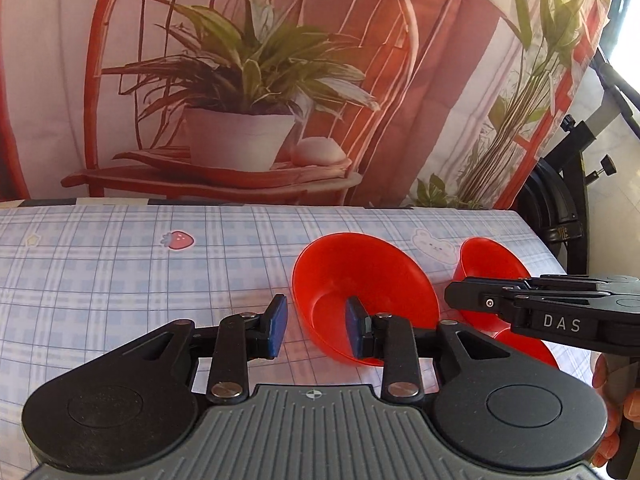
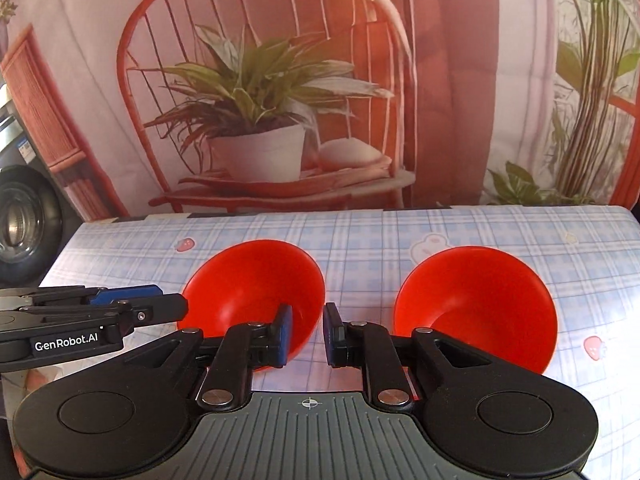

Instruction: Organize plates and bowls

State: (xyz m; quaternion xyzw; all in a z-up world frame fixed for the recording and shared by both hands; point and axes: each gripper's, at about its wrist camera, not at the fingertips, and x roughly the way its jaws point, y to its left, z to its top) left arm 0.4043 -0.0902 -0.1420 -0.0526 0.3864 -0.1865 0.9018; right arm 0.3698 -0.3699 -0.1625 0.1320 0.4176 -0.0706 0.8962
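Observation:
Two red bowls stand on the checked tablecloth. In the left wrist view the left bowl (image 1: 360, 280) is just ahead and right of my open left gripper (image 1: 316, 326); its right pad (image 1: 354, 330) reaches over the bowl's near rim. The right bowl (image 1: 490, 264) lies beyond, partly hidden by my right gripper (image 1: 480, 300), seen from the side. In the right wrist view my open right gripper (image 2: 308, 334) straddles the right rim of the left bowl (image 2: 252, 280). The right bowl (image 2: 480, 296) is to its right. The left gripper (image 2: 132, 304) enters from the left.
The table (image 2: 400, 232) carries a blue plaid cloth with strawberry and bear prints. A printed backdrop of a chair and potted plant hangs behind it. A black stand (image 1: 568, 200) is off the table's right end, a washing machine (image 2: 20, 220) off its left.

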